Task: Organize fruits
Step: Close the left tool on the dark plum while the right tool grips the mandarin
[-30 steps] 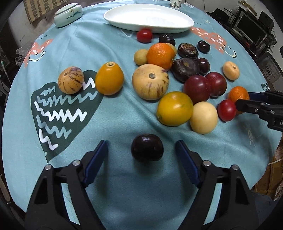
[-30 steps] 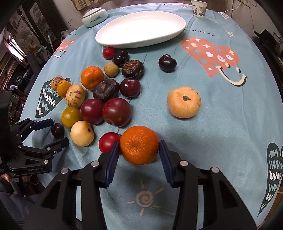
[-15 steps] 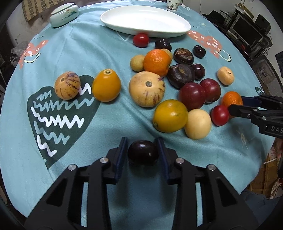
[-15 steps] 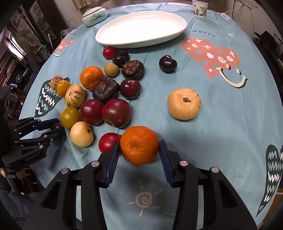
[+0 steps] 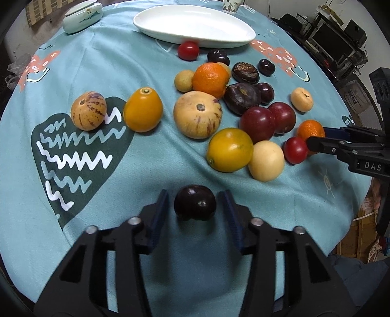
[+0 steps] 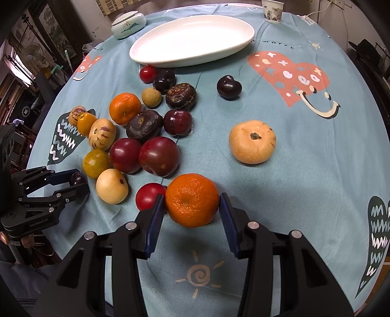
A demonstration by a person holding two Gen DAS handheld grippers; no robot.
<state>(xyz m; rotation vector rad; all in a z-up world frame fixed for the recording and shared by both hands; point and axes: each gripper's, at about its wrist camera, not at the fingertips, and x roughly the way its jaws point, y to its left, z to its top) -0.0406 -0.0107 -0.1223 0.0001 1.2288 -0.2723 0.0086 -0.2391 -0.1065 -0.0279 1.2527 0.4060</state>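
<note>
My left gripper (image 5: 195, 206) is shut on a dark plum (image 5: 195, 205) and holds it just above the cloth; it also shows in the right wrist view (image 6: 73, 181). My right gripper (image 6: 191, 203) is shut on an orange mandarin (image 6: 192, 200) next to a red tomato (image 6: 149, 196); its fingers show in the left wrist view (image 5: 324, 143). A white oval plate (image 6: 192, 41) stands at the far side. Many fruits lie in a cluster (image 5: 229, 114) on the blue tablecloth.
A striped pepino melon (image 5: 88, 111) and an orange-yellow fruit (image 5: 143, 113) lie apart at the left. A pale persimmon (image 6: 252, 141) and a dark plum (image 6: 229, 87) lie apart at the right. A lidded ceramic dish (image 6: 128, 22) and a paper cup (image 6: 272, 9) stand at the back.
My left gripper closed on the dark plum and has lifted it slightly. My right gripper stays shut on the mandarin, barely moved.
</note>
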